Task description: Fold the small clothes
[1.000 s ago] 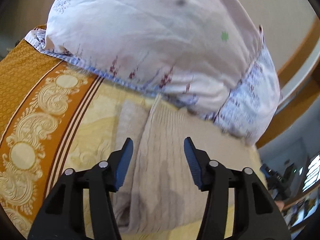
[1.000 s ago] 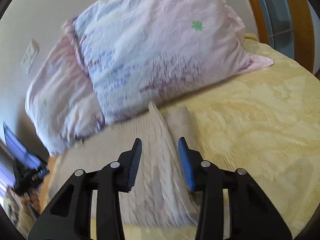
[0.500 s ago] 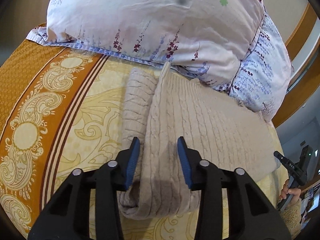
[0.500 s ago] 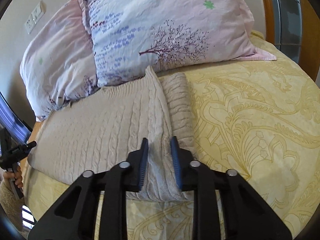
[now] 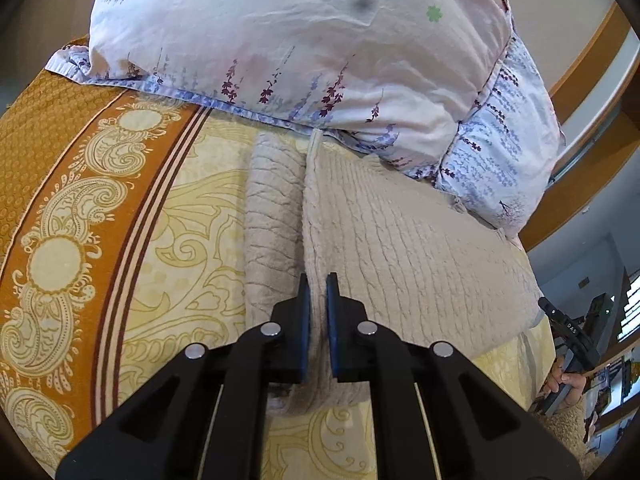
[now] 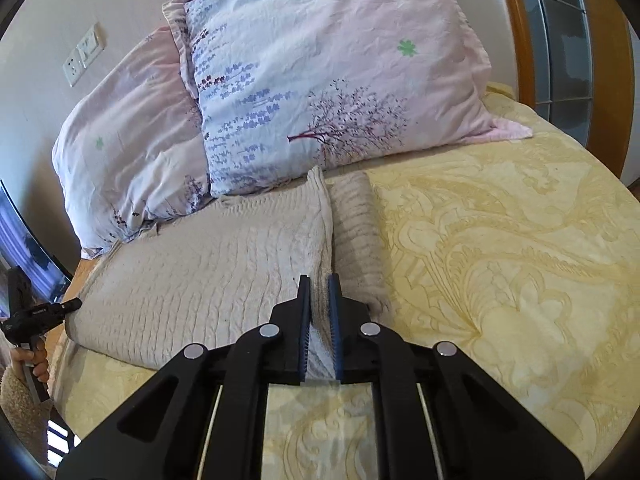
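Observation:
A beige cable-knit sweater (image 5: 400, 240) lies flat on the yellow bedspread (image 5: 180, 264), with one sleeve (image 5: 272, 208) folded alongside its edge. My left gripper (image 5: 315, 292) is shut on the sweater's near edge, beside that sleeve. In the right wrist view the same sweater (image 6: 208, 264) spreads to the left, with a sleeve (image 6: 356, 232) on its right side. My right gripper (image 6: 319, 292) is shut on the sweater's edge at the other side. The cloth is pinched between the blue pads of both.
Two floral pillows (image 5: 300, 48) (image 6: 320, 80) lean at the head of the bed, touching the sweater's far end. An orange patterned border (image 5: 60, 200) runs along the bed's left side. A wooden frame and window (image 6: 560, 40) stand at right.
Both grippers have gone from wide open to shut, closing on the sweater's edges. Both cameras came lower and closer to the bed, and the motion blur is gone.

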### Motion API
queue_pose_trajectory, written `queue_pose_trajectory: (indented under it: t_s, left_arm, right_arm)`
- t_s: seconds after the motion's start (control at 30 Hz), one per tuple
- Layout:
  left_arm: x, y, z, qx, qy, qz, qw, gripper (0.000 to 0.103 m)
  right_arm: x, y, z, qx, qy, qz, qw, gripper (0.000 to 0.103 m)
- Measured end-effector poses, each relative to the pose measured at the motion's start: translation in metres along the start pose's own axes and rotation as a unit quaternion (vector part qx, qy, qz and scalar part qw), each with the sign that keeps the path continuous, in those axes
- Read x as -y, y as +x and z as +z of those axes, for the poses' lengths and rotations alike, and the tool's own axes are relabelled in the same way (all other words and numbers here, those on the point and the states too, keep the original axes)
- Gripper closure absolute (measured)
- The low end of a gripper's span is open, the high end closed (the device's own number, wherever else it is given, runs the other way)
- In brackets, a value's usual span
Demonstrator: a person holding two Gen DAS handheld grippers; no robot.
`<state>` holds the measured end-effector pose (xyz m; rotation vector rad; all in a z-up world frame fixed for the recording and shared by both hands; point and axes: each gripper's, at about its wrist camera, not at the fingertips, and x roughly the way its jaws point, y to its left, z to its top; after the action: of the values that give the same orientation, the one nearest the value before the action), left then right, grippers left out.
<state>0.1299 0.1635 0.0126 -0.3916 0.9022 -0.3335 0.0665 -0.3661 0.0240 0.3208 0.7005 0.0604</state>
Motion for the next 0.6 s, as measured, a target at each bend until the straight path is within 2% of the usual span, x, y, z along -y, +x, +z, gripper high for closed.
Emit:
queue_pose_trajectory:
  t_s: [0.2,0.37,0.4,0.43,0.47,0.5,0.53,0.57,0.6]
  left_arm:
    - [-0.005,0.010,-0.005,-0.021,0.012,0.012,0.9996,0.096]
    - [-0.005,0.014,-0.005,-0.022,0.017,0.017,0.9995,0.093]
    - [-0.005,0.014,-0.005,-0.022,0.018,0.018,0.9994,0.092]
    - [-0.004,0.011,-0.004,-0.018,0.018,0.017,0.9995,0.091]
    - [-0.004,0.009,-0.003,-0.015,0.017,0.018,0.9996,0.086]
    - [-0.003,0.006,-0.002,-0.009,0.017,0.020,0.9996,0.082]
    - [0.000,0.001,0.000,0.003,0.018,0.027,0.9995,0.070]
    - [0.002,-0.003,0.001,0.014,0.020,0.031,0.9992,0.061]
    - [0.008,-0.007,0.003,0.030,0.024,0.034,0.9987,0.058]
  right_arm:
    - [0.004,0.012,-0.017,-0.033,0.001,-0.048,0.998,0.094]
    - [-0.005,0.021,-0.019,-0.046,-0.014,-0.073,0.996,0.094]
    - [-0.007,0.019,-0.017,-0.044,-0.017,-0.077,0.996,0.093]
    - [-0.010,0.017,-0.015,-0.040,-0.018,-0.079,0.996,0.085]
    - [-0.012,0.015,-0.013,-0.034,-0.020,-0.078,0.996,0.079]
    - [-0.017,0.009,-0.009,-0.019,-0.023,-0.075,0.997,0.067]
    - [-0.022,0.005,-0.006,-0.007,-0.027,-0.073,0.997,0.060]
    - [-0.028,0.002,-0.002,0.004,-0.035,-0.070,0.997,0.059]
    - [-0.035,0.002,0.002,0.009,-0.046,-0.063,0.997,0.059]
